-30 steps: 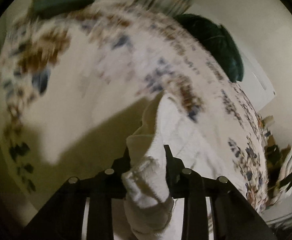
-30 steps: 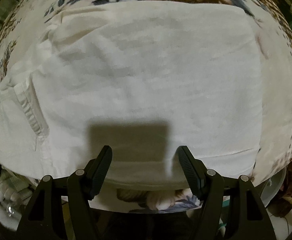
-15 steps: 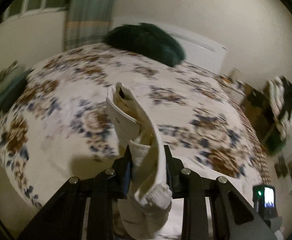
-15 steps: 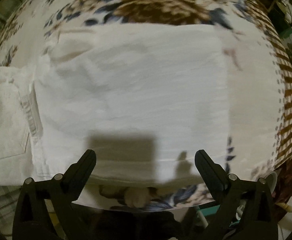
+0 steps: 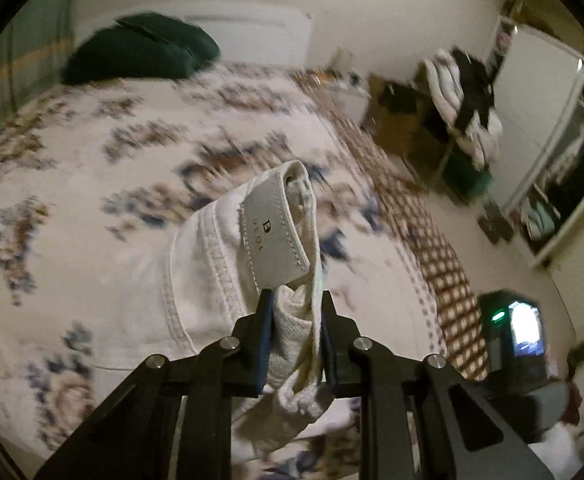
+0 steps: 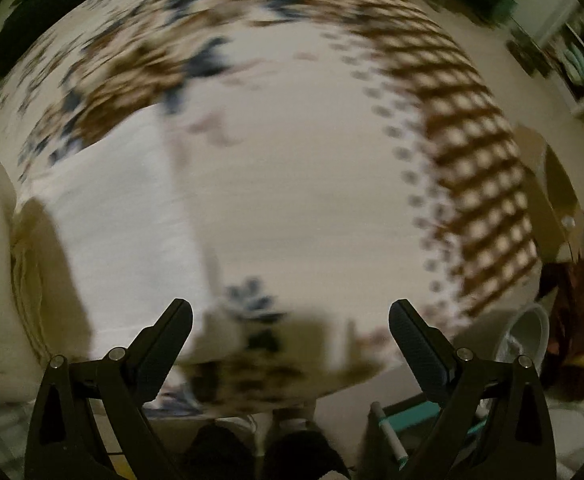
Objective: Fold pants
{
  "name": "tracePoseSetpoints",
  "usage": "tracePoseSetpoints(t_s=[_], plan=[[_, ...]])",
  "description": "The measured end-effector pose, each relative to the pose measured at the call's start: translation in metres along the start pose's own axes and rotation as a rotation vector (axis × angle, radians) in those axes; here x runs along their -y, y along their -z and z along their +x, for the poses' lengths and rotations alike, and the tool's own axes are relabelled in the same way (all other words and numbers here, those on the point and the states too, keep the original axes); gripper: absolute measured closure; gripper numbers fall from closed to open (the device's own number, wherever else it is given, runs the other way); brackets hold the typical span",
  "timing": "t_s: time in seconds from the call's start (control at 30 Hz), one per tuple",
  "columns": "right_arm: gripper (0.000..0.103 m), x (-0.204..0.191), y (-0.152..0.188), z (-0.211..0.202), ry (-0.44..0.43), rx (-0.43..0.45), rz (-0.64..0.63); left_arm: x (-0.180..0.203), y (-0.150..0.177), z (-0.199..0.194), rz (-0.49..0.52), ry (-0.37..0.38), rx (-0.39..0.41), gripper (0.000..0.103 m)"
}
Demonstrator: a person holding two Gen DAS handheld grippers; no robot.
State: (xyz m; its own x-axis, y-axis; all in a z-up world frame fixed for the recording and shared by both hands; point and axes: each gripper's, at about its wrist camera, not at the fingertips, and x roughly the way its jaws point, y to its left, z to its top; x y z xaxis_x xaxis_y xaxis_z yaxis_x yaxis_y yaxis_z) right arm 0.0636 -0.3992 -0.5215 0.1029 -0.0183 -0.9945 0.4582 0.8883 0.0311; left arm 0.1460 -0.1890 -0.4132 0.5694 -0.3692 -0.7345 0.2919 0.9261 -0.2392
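Note:
My left gripper [image 5: 293, 300] is shut on the waistband of the white pants [image 5: 220, 264], with the brand patch [image 5: 272, 232] standing up just beyond the fingers. The cloth is lifted above the floral bedspread [image 5: 72, 184]. In the right wrist view the rest of the white pants [image 6: 116, 216] lies flat at the left on the bedspread [image 6: 311, 168]. My right gripper [image 6: 290, 320] is wide open and empty over the bed's near edge, to the right of the pants. The view is blurred.
A dark green pillow [image 5: 140, 50] lies at the head of the bed. A rack with clothes [image 5: 467, 96] and a wardrobe [image 5: 551, 152] stand to the right. A lit screen [image 5: 525, 328] sits by the bed's right side. A white bucket [image 6: 527, 336] stands below the bed edge.
My left gripper has swung the held waistband up and to the right. My right gripper has opened wider and moved right, off the pants toward the bare bedspread.

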Motion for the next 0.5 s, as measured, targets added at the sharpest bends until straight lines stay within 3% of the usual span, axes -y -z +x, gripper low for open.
tracePoseSetpoints(t_s=[0.1,0.2,0.3,0.33,0.37,0.47,0.5], plan=[[0.003,0.037,-0.004,0.006,0.011,-0.004,0.049,0.021,0.01,0.033,0.033,0.024,-0.057,0.089],[0.003,0.063,-0.004,0.012,0.01,-0.011,0.078,0.042,0.017,0.062,0.066,0.04,-0.164,0.091],[0.003,0.083,-0.007,0.016,-0.072,-0.026,0.116,0.047,0.014,0.07,0.047,0.072,-0.259,0.089],[0.003,0.088,-0.007,0.014,-0.121,-0.028,0.137,0.046,0.011,0.067,0.04,0.045,-0.274,0.086],[0.003,0.092,-0.011,0.013,-0.177,-0.028,0.153,0.042,0.009,0.062,0.032,0.024,-0.281,0.073],[0.003,0.087,-0.023,0.005,-0.337,-0.03,0.158,0.003,0.0,0.045,-0.051,-0.04,-0.3,0.01],[0.003,0.077,-0.03,0.002,-0.389,-0.032,0.139,-0.013,-0.002,0.04,-0.075,-0.082,-0.297,0.009]])
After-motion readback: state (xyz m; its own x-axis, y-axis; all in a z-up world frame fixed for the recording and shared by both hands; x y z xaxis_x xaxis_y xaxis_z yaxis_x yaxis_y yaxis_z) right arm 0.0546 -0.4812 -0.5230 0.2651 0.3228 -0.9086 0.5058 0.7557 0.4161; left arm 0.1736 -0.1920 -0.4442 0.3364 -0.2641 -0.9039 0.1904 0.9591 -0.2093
